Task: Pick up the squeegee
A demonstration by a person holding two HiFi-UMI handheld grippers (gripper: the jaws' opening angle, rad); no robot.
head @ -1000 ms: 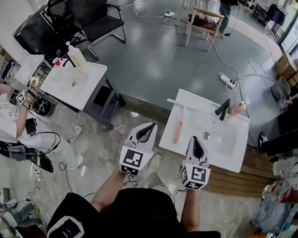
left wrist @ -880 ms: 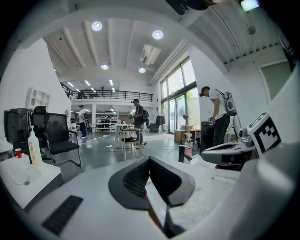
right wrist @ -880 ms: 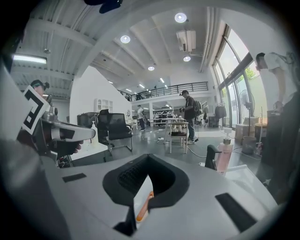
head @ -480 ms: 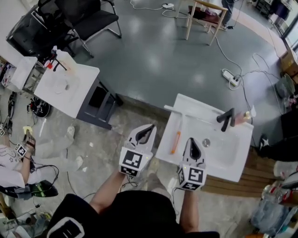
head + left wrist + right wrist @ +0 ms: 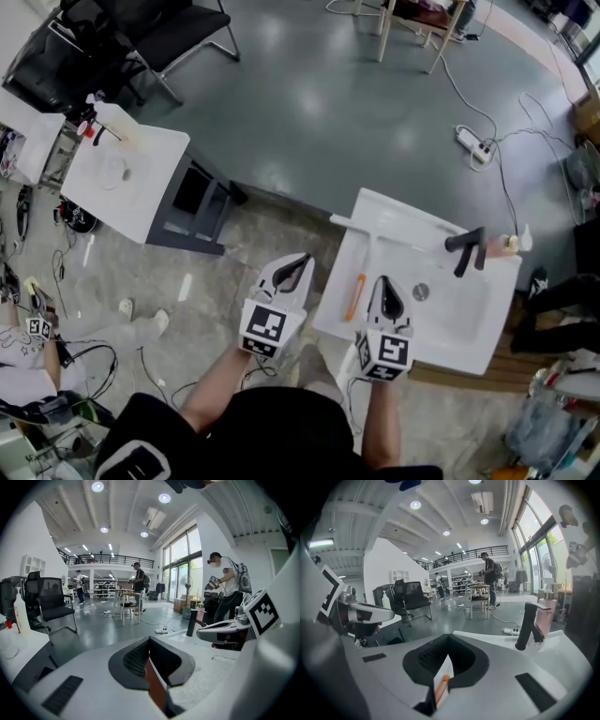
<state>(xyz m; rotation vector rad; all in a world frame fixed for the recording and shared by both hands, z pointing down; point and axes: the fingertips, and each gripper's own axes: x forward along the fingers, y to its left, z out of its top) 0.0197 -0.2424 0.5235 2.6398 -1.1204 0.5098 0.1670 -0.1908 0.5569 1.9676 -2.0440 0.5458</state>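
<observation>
L gripper [image 5: 302, 261], lower centre: jaws clenched, nothing in them. R gripper [image 5: 383, 281], just right of it: also clenched, empty. Squeegee [image 5: 356, 293] lies on left ledge of sink [image 5: 403, 208], btwn the two, much nearer R tips, just left of them. Long axis runs up-frame: orange handle near, white blade far. No readable writing, only square markers on grippers.

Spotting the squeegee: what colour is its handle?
The handle is orange, clearest in the head view.
</observation>
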